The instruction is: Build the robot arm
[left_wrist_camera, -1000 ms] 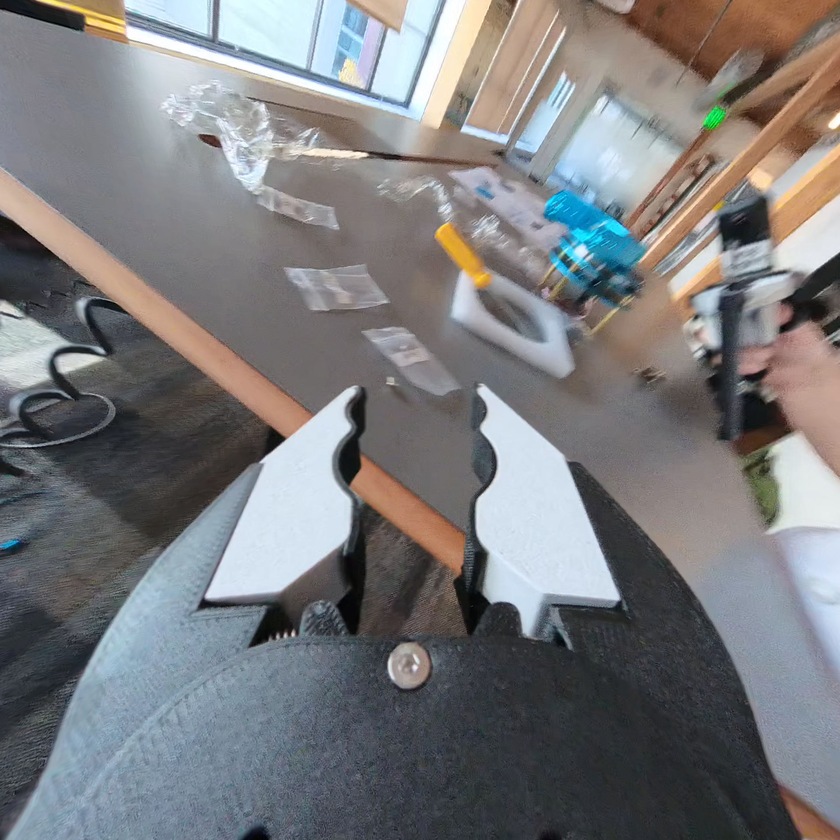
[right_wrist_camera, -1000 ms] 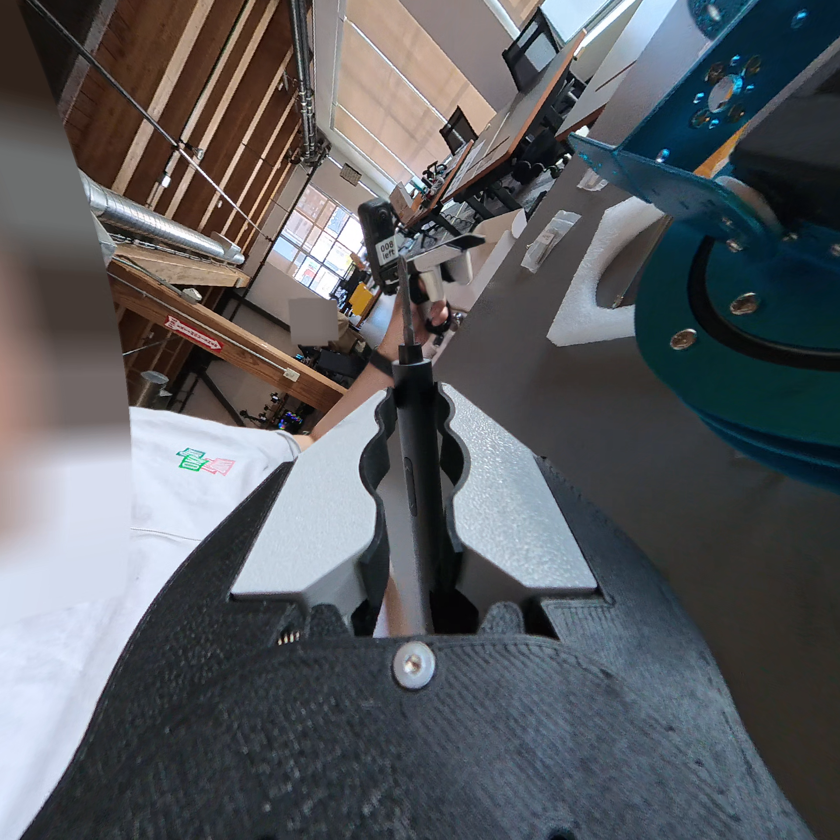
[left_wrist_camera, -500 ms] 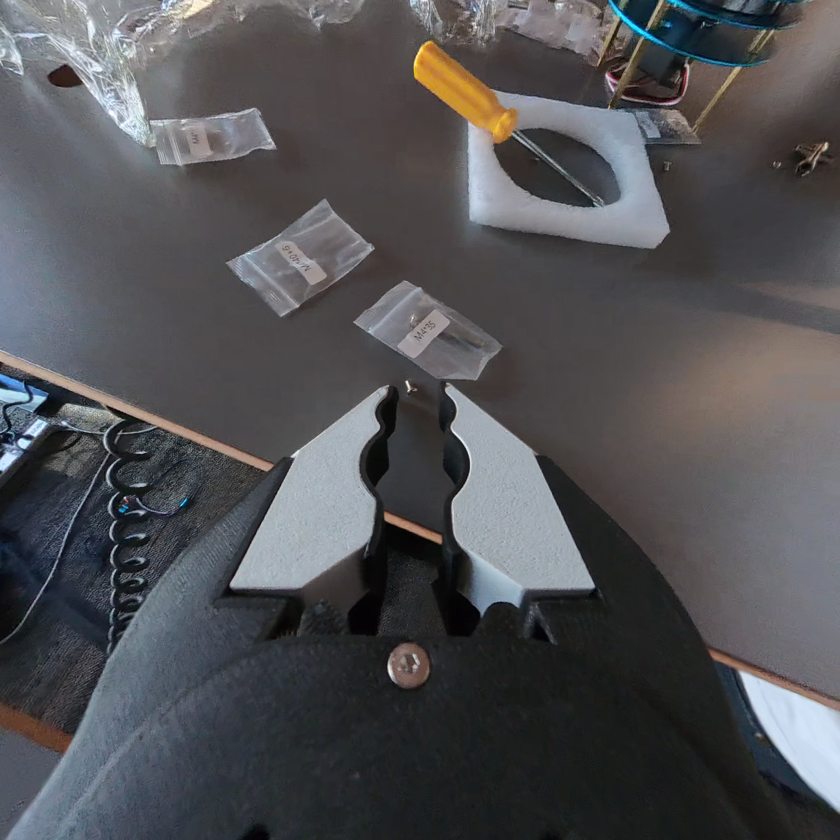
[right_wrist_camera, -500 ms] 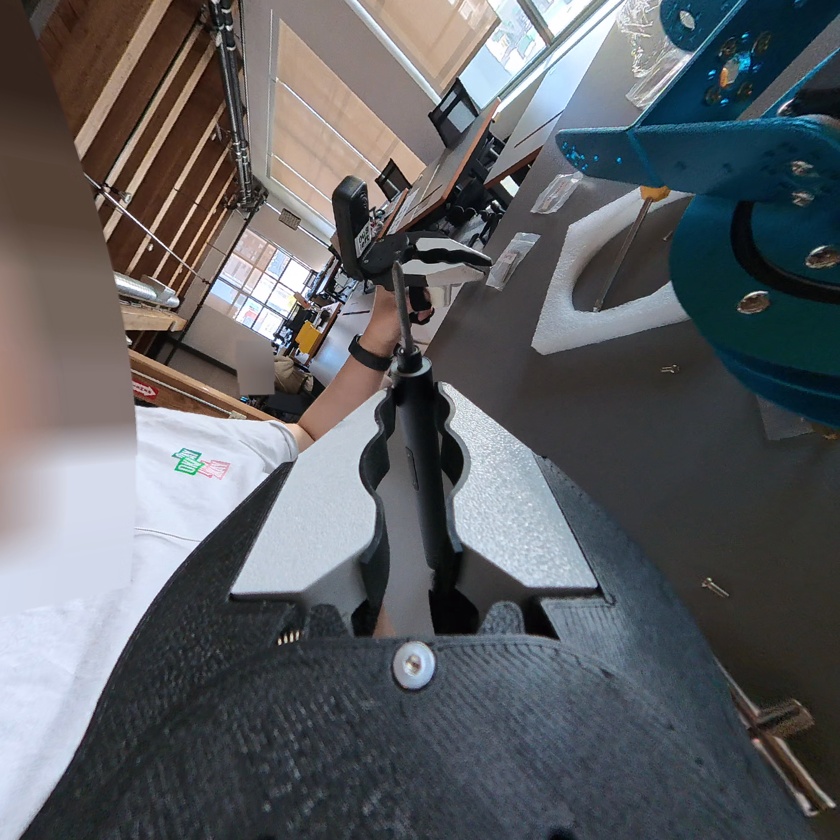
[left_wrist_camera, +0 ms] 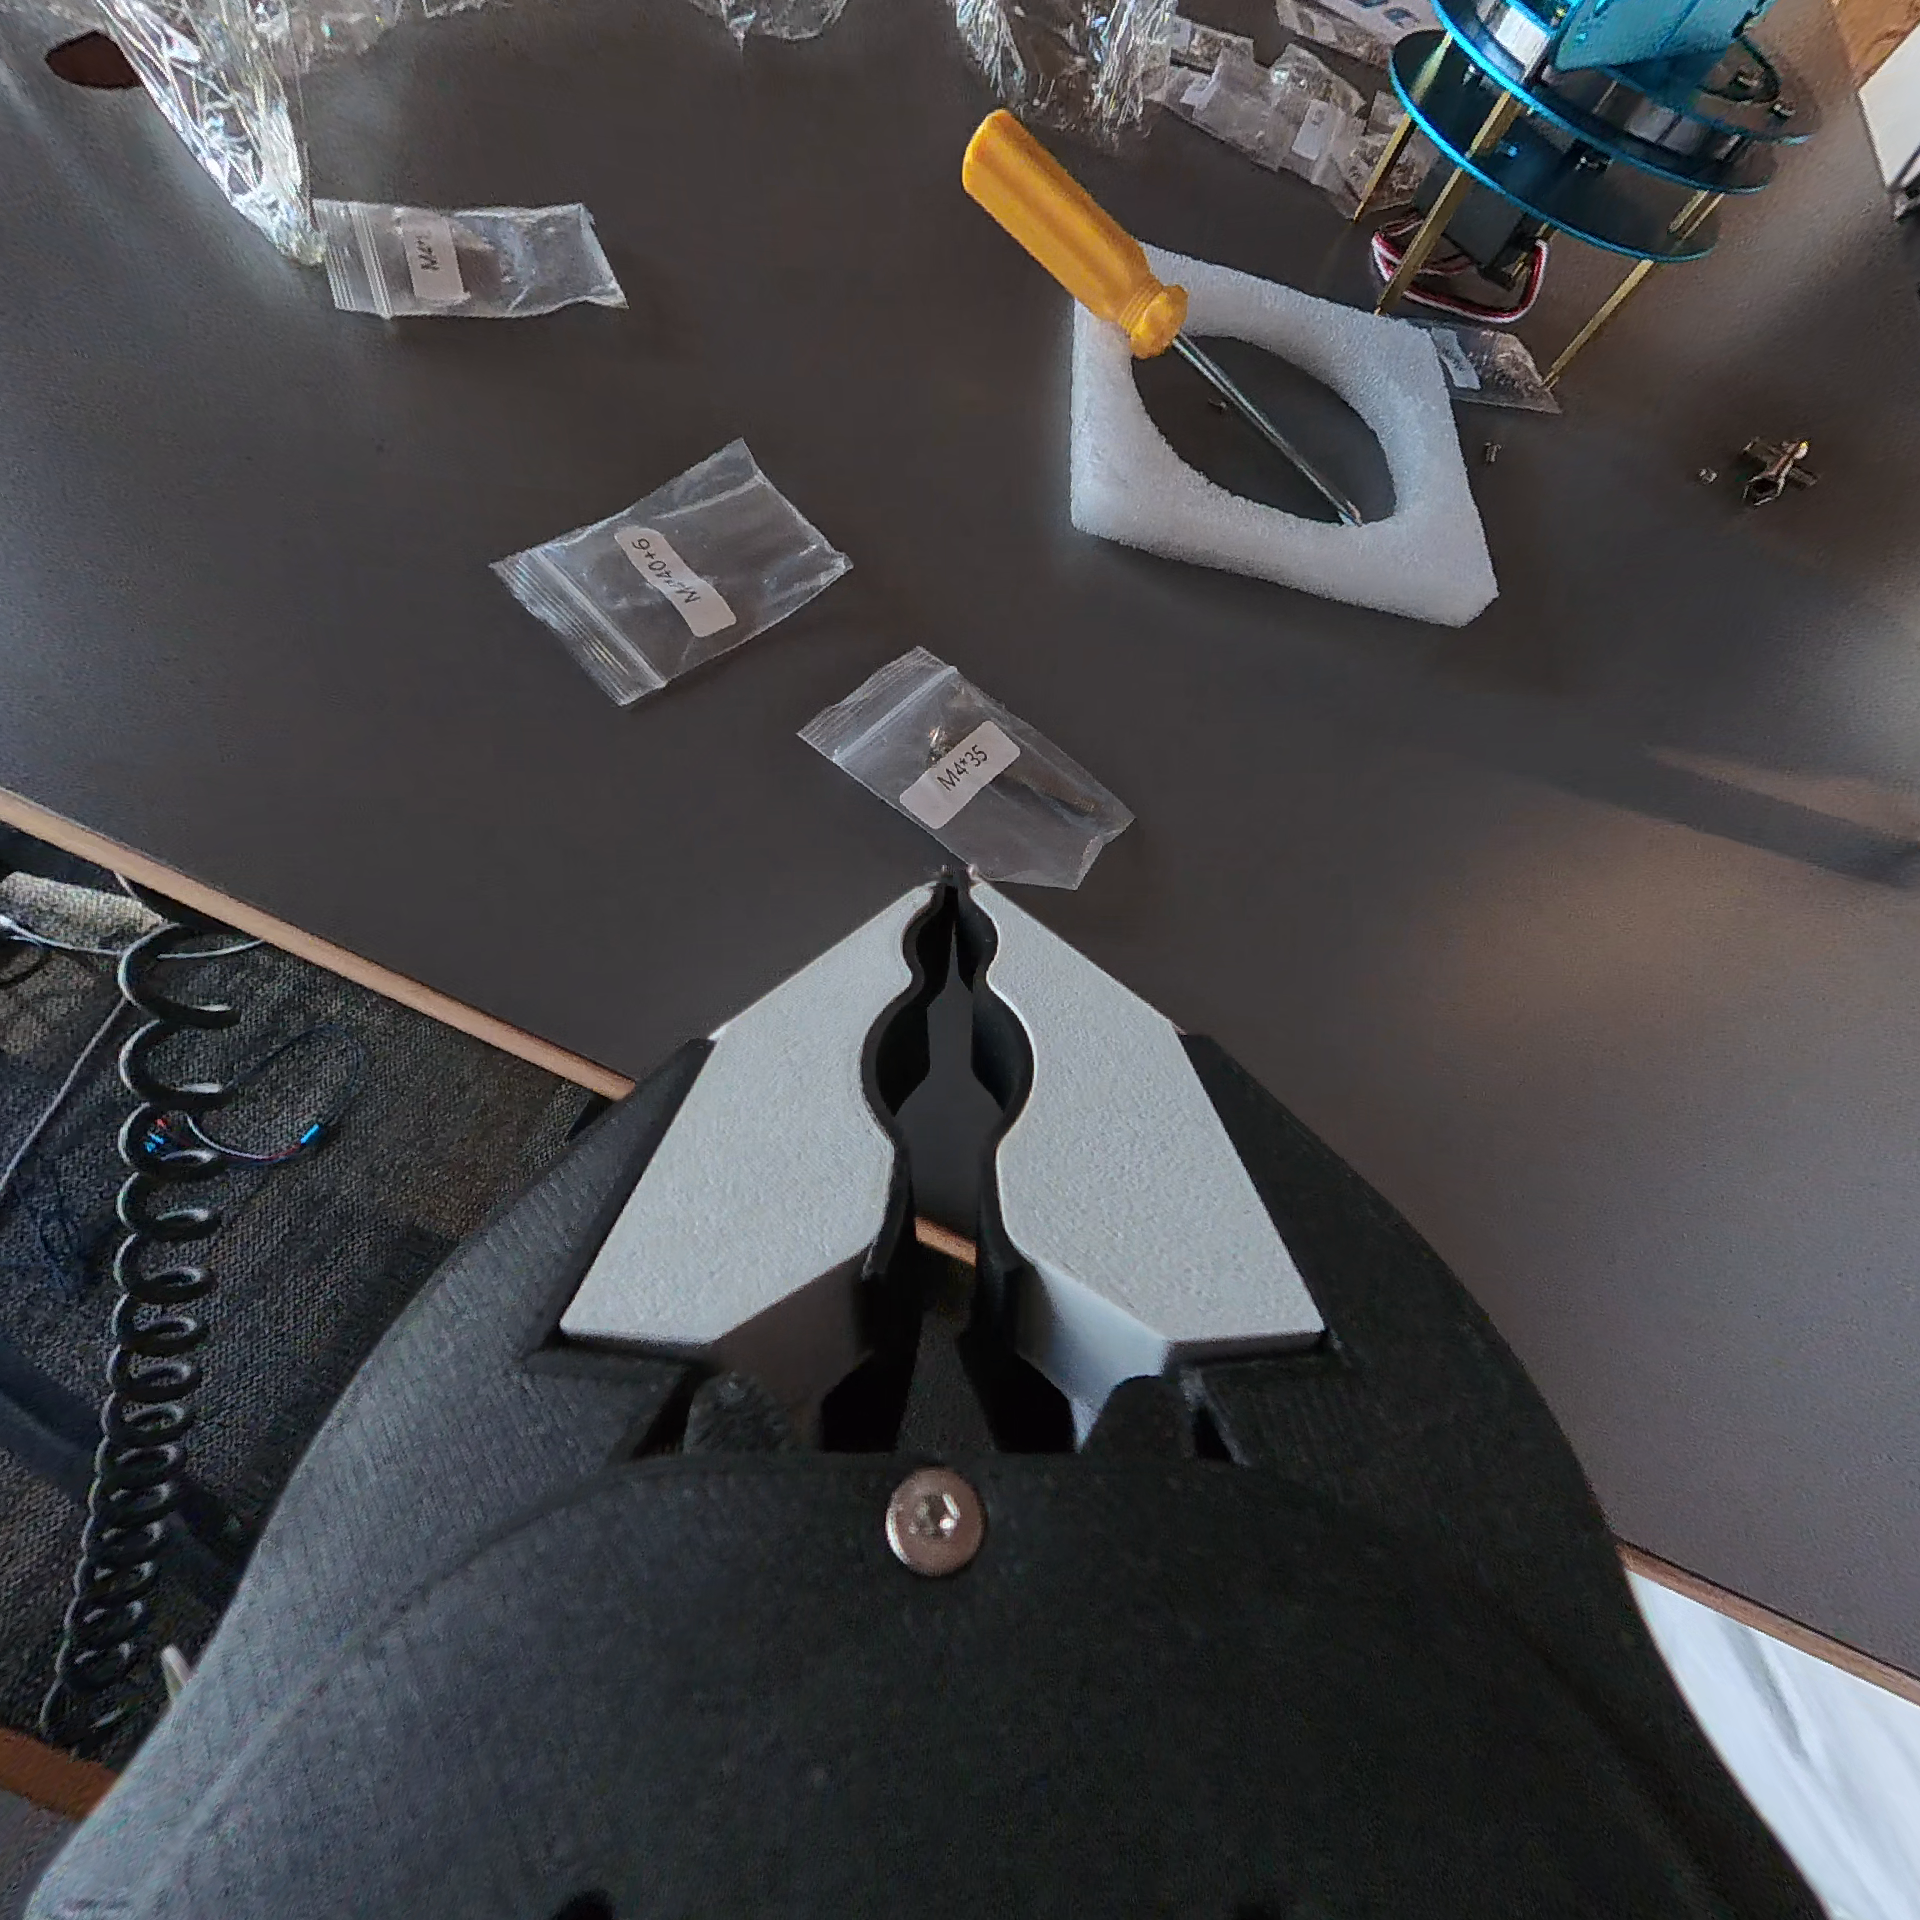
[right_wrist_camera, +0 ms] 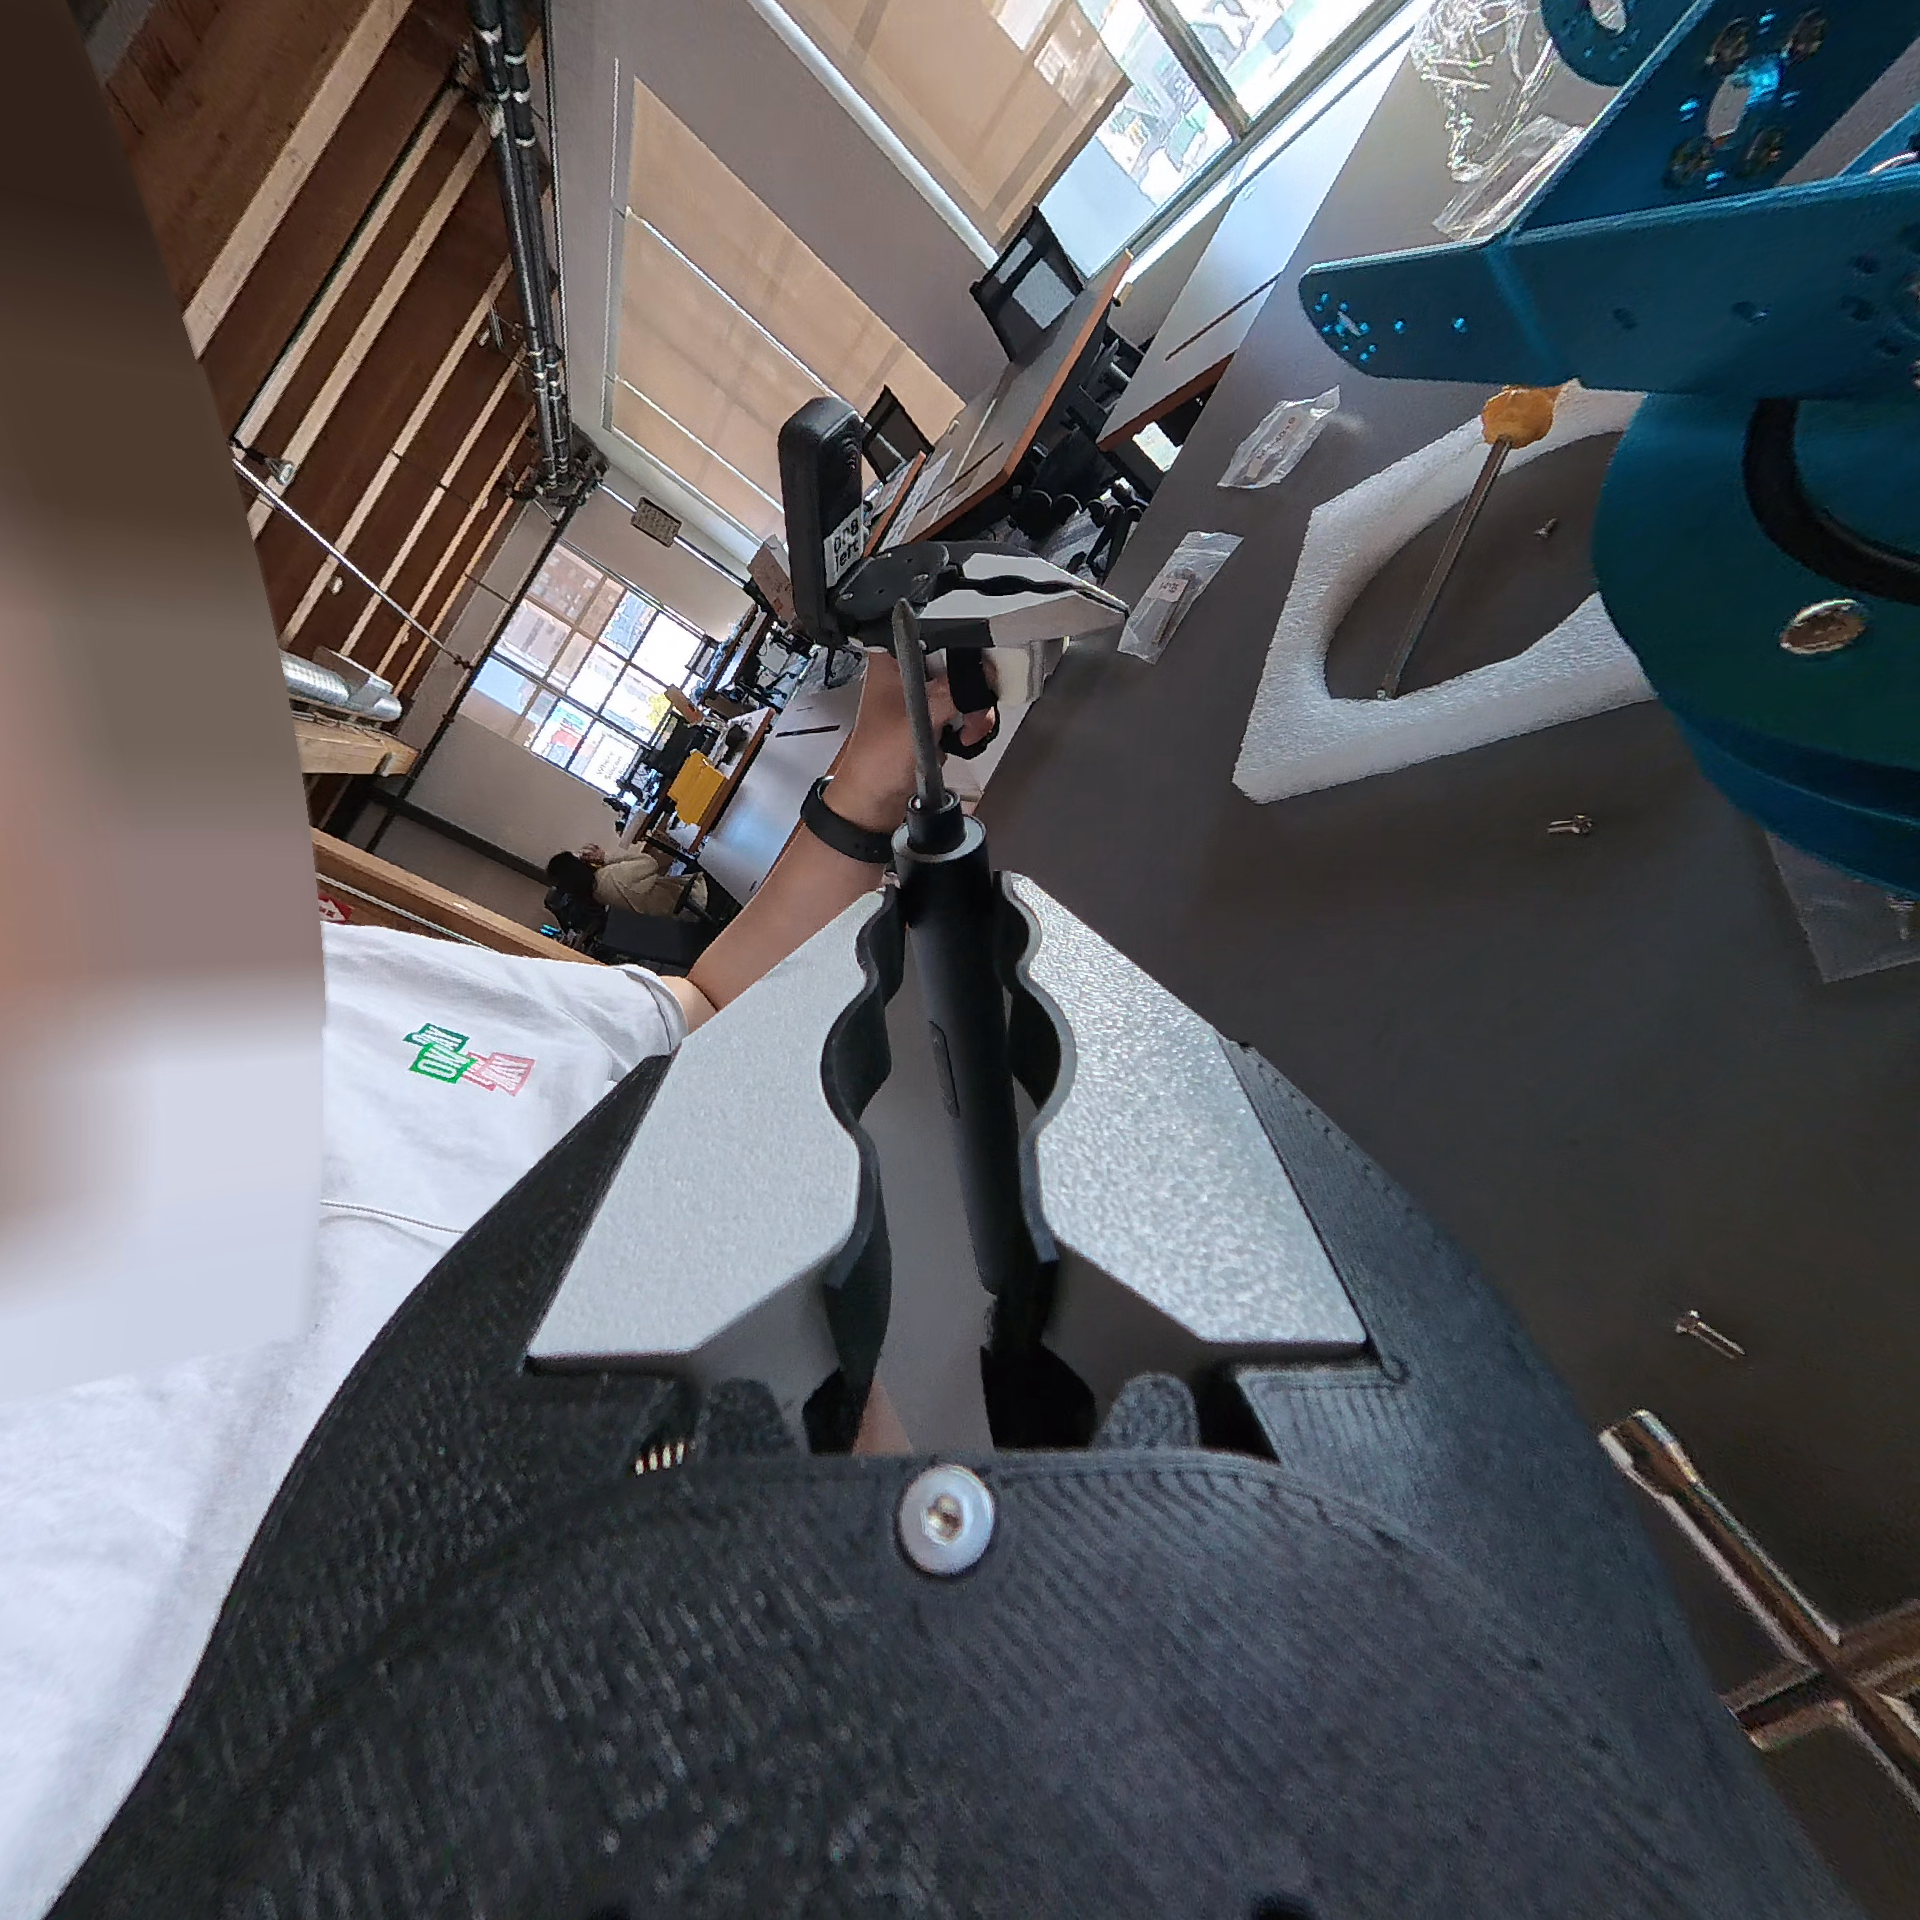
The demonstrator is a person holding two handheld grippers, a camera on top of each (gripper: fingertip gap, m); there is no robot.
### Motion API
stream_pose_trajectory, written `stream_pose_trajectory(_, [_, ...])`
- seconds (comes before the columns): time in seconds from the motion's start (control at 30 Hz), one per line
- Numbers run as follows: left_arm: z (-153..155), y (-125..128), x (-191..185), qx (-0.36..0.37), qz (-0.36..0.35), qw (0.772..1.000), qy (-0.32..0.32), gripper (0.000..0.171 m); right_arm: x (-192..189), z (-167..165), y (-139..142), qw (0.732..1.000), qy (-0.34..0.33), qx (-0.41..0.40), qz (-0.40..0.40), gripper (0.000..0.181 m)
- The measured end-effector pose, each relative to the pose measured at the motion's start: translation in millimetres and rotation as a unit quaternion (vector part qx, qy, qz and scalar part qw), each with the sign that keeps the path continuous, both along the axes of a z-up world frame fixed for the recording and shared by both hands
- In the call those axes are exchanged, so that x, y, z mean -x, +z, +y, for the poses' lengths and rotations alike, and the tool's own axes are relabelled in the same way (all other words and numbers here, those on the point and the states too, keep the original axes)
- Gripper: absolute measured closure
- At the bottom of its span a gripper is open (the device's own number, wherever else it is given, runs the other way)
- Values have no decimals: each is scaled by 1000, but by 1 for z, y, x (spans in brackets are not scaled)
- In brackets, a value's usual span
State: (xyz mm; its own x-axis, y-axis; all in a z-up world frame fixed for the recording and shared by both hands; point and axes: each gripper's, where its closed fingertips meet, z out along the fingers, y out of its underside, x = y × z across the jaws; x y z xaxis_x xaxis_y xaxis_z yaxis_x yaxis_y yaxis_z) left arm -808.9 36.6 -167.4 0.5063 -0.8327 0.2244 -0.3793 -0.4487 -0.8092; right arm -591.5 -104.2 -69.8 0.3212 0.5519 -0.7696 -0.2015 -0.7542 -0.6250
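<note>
My left gripper (left_wrist_camera: pixel 951 883) is shut, its tips pinching a tiny screw (left_wrist_camera: pixel 948 871) on the dark table (left_wrist_camera: pixel 1351 987), just in front of a small clear labelled bag (left_wrist_camera: pixel 966 774). It also shows in the right wrist view (right_wrist_camera: pixel 1101 608), held low at the table by a person's hand. My right gripper (right_wrist_camera: pixel 940 904) is shut on a black pen-shaped screwdriver (right_wrist_camera: pixel 951 1039). Its bit (right_wrist_camera: pixel 914 686) points away toward the left gripper. The right gripper hovers beside a blue metal assembly (right_wrist_camera: pixel 1766 520).
A yellow-handled screwdriver (left_wrist_camera: pixel 1070 234) lies across a white foam frame (left_wrist_camera: pixel 1278 561). Two more clear bags (left_wrist_camera: pixel 670 571) (left_wrist_camera: pixel 468 255) lie to the left, with crumpled plastic behind. The blue assembly (left_wrist_camera: pixel 1558 135) stands far right. A cross wrench (right_wrist_camera: pixel 1766 1621) and loose screws (right_wrist_camera: pixel 1709 1335) lie nearby. Tip to tip, the grippers are about 30 centimetres apart.
My left gripper has swung down over the table, moved up to the tiny screw by the bag and closed on it. My right gripper still holds the black screwdriver and has shifted slightly.
</note>
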Motion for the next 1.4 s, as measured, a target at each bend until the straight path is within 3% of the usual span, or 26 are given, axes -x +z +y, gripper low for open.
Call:
stream_pose_trajectory(0.2, [-3,3,5,18,-24,999,16,171,0,-3,-1,1000,5,-6,-13,166])
stream_pose_trajectory(0.3, [3,10,8,-11,-6,1000,8,171,-3,-4,1,1000,5,-10,-12,166])
stream_pose_trajectory(0.37, [8,10,7,-6,17,1000,-8,158,-4,-5,1,1000,6,-10,-12,166])
stream_pose_trajectory(0.53, [3,0,0,15,58,997,-49,153,-6,-5,2,1000,4,-12,-14,166])
stream_pose_trajectory(0.7, [5,2,-17,-10,49,998,-40,136,-5,-7,3,1000,4,-14,-17,165])
stream_pose_trajectory(0.9, [2,11,-29,-10,27,999,-34,132,-4,0,-11,999,14,23,-34,166])
stream_pose_trajectory(1.1, [-41,50,-29,0,-47,999,-20,130,-17,-3,-30,992,64,87,-62,166])
stream_pose_trajectory(1.27, [-100,65,-70,14,-91,993,-73,130,-73,-10,-24,995,-14,76,-58,165])
stream_pose_trajectory(1.4, [-128,73,-108,46,-109,987,-109,130,-142,-6,-32,987,-73,135,-42,166])
